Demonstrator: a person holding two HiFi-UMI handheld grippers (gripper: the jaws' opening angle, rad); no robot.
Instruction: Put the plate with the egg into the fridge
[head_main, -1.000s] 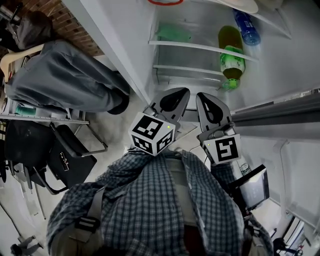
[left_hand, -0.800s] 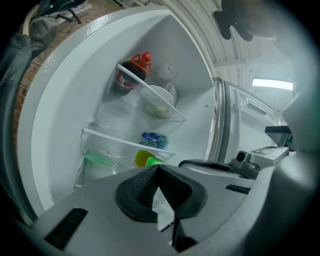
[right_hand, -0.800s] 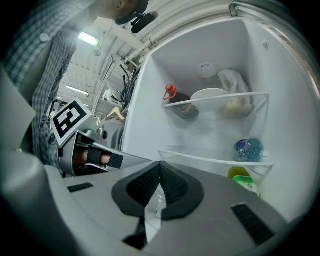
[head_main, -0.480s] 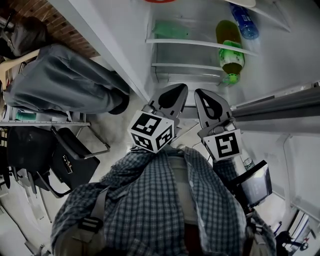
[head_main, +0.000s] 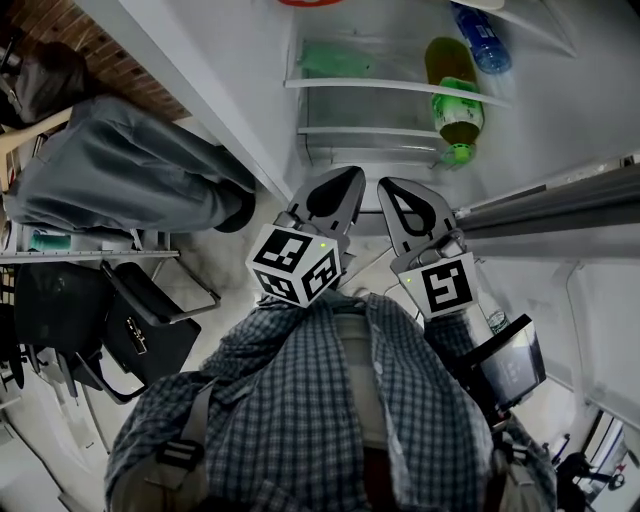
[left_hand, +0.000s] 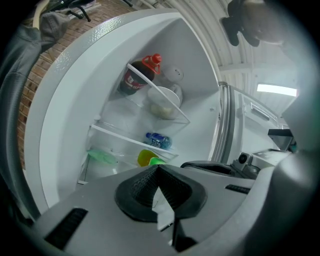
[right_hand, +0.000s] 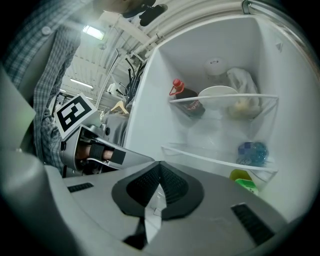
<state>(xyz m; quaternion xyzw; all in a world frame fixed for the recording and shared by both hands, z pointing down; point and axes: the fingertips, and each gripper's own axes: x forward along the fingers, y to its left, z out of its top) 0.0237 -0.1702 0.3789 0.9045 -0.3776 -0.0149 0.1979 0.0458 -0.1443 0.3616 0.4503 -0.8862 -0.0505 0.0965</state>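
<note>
Left gripper (left_hand: 157, 169) and right gripper (right_hand: 160, 167) have their fingers pressed together, empty. A white plate (right_hand: 217, 91), probably the egg's, sits on the fridge's top shelf (right_hand: 260, 96), upper right. Slamming the door might jolt it off.

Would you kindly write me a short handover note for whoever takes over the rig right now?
Left tool: shut, empty.
Right tool: shut, empty.
Both are held in front of the open fridge.
Things: a white dish sits on the upper shelf, with a pale yellow thing next to it; whether that is the egg cannot be told.
Done: the dish appears placed.
Left: confirm it, then probably close the fridge.
</note>
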